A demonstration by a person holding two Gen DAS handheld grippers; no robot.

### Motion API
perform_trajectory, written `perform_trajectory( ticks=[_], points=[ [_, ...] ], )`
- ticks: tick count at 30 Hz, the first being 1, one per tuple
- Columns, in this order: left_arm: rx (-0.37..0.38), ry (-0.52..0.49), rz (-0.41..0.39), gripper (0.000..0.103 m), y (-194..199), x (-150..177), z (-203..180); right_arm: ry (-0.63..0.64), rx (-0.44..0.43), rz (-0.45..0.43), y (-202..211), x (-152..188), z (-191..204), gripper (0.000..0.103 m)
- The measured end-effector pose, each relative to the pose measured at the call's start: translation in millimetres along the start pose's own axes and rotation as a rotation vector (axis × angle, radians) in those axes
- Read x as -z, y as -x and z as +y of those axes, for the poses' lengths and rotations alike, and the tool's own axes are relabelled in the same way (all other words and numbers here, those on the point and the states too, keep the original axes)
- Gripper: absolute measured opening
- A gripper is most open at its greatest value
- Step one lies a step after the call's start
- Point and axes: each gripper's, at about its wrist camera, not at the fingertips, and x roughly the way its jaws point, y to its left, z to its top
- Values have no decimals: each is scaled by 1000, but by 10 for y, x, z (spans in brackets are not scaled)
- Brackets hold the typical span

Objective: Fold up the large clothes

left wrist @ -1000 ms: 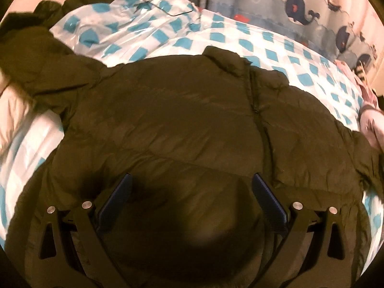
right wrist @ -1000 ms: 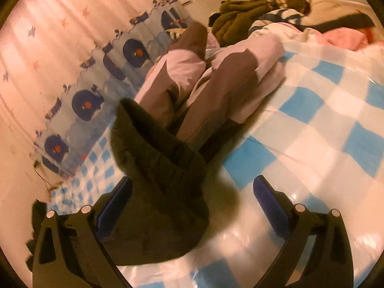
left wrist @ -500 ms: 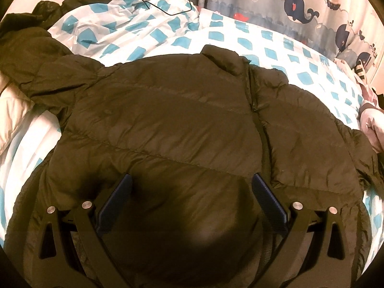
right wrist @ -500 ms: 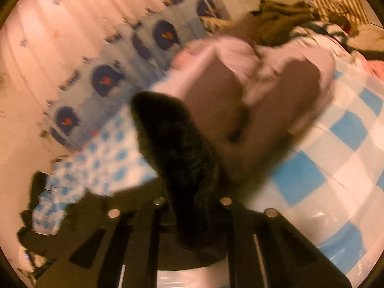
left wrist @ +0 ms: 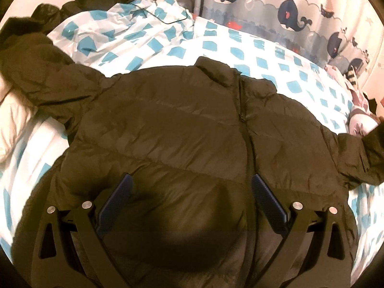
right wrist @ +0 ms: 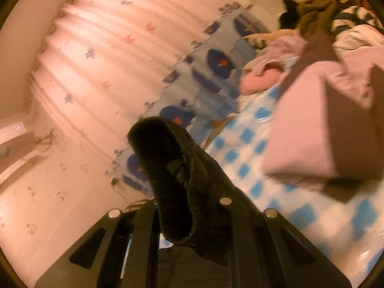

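A dark olive puffer jacket (left wrist: 182,129) lies spread front-up on a blue-and-white checked bed cover (left wrist: 276,62), collar toward the far side, zip down the middle. My left gripper (left wrist: 192,192) is open and empty, hovering over the jacket's lower front. In the right wrist view my right gripper (right wrist: 189,206) is shut on the ribbed cuff of the jacket's sleeve (right wrist: 168,165) and holds it lifted above the bed. That raised sleeve shows at the right edge of the left wrist view (left wrist: 369,148).
A pink-and-brown garment (right wrist: 319,124) lies on the bed right of the held sleeve. More clothes are piled at the back (right wrist: 312,4). A whale-print curtain (left wrist: 288,7) runs along the far side. Dark clothes (left wrist: 79,2) and a white pillow (left wrist: 12,124) lie at the left.
My right gripper closed on the sleeve cuff and lifted it up off the bed, swinging leftward. The left gripper rose slightly and stayed open over the jacket.
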Motion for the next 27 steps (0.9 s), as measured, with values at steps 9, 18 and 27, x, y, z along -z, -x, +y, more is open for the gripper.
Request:
perform_trajectory(
  ticks=[9,18,27],
  points=[
    [3,26,-24,96,257,-53,324,86,-134,89,-713,489,1182,13],
    [-5,115,-34,96,503,-69,894,152,-249,222,-1479,1442,2268,13],
    [5,217,-25,96,639,-69,1441,191,-252,389,-2275,2629,2668,13]
  ],
)
